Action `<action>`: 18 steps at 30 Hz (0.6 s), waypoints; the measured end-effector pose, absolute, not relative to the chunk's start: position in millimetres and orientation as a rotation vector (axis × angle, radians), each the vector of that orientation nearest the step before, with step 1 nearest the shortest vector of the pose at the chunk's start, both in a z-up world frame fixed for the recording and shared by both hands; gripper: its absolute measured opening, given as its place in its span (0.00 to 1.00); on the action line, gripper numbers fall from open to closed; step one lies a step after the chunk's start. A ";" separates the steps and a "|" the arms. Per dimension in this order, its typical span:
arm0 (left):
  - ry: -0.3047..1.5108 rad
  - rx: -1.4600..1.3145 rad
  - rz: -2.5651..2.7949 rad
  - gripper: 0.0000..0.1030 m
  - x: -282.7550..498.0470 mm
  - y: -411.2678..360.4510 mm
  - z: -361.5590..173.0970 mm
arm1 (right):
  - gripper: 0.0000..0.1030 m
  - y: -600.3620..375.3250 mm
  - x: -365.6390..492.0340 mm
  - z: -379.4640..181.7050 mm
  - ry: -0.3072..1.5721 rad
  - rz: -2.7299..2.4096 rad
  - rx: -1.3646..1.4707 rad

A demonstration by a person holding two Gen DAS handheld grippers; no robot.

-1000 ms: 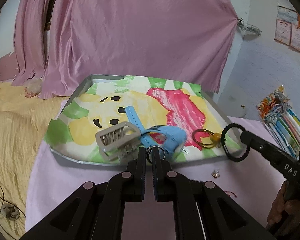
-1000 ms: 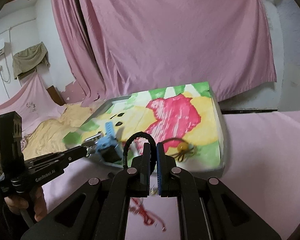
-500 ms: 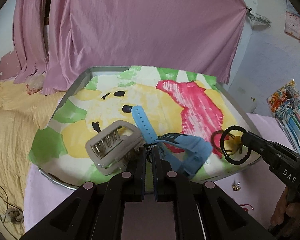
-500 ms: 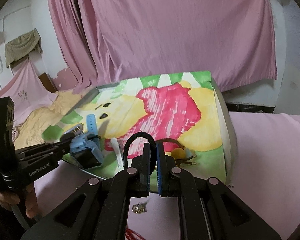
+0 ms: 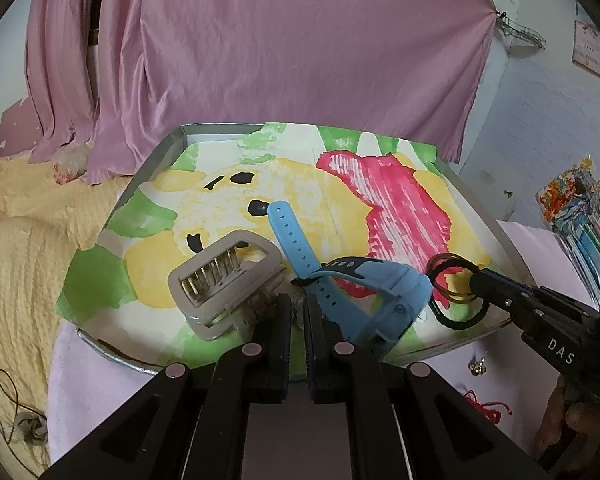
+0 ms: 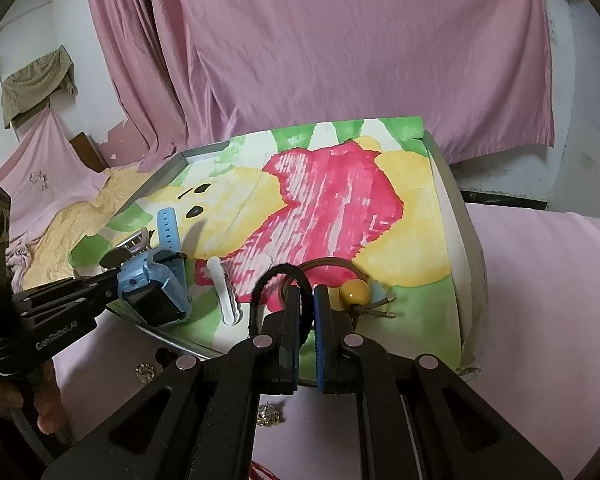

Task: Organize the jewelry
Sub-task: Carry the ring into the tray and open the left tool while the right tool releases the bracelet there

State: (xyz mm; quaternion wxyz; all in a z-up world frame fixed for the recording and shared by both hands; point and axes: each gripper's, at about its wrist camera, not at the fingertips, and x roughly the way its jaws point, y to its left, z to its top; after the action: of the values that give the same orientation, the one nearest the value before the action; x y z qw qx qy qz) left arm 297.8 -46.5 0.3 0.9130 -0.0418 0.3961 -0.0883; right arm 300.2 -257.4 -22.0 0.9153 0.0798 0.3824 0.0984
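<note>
Tray (image 5: 168,144): a metal tray lined with a bright painted sheet of yellow, pink and green, sitting on a pink cloth. Everything here gets placed off this tray.
Left gripper (image 5: 297,308): low over the tray's near edge, jaws drawn in to a thin slit, and there's something small and ring-like pinched between the tips; too blurred to name.
Blue watch (image 5: 384,292): right at the left gripper's tips, over the tray's near edge, its face hanging off the rim in the right wrist view (image 6: 156,292), one strap running up toward the tray's middle.
Grey hair claw (image 5: 224,276): lying on the tray's near left part, just beside the watch strap.
Right gripper (image 6: 307,312): over the tray's near right edge, jaws narrow and clamped on a black hair tie (image 6: 278,280), the loop standing up from the tips.
Brown hair tie with yellow bead (image 6: 354,291): on the tray's near right corner, just past the right gripper.
White clip (image 6: 225,290): on the tray near its front edge, between the watch and the black hair tie.
Off the tray: small metal pieces (image 6: 269,415) and a red cord (image 5: 486,404) lie on the pink cloth just in front of it.
</note>
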 end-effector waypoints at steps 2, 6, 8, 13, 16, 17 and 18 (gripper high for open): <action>0.814 -0.086 -0.191 0.17 295.2 -46.8 0.2 | 0.07 -257.3 299.5 -21.5 0.786 0.202 0.163; 0.784 -0.109 -0.194 0.44 287.7 -43.5 4.4 | 0.08 -257.8 294.9 -19.3 0.773 0.200 0.162; 0.777 -0.118 -0.194 0.44 285.1 -41.1 5.1 | 0.08 -258.4 292.2 -17.9 0.762 0.203 0.165; 0.747 -0.132 -0.187 0.55 277.8 -38.1 8.1 | 0.20 -262.8 285.1 -15.1 0.735 0.198 0.180; 0.725 -0.157 -0.189 0.63 271.5 -33.7 10.0 | 0.38 -266.2 276.8 -10.7 0.700 0.193 0.193; 0.717 -0.167 -0.190 0.65 269.2 -32.2 10.6 | 0.39 -267.0 273.5 -8.7 0.686 0.189 0.195; 0.707 -0.176 -0.191 0.68 266.6 -30.7 11.4 | 0.39 -267.6 271.0 -7.2 0.676 0.188 0.195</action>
State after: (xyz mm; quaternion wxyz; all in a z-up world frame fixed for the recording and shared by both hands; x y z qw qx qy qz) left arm 266.6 -30.7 11.4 0.9299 -0.0862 0.3452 -0.0930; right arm 271.0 -267.6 -7.2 0.9344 0.0955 0.3307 0.0917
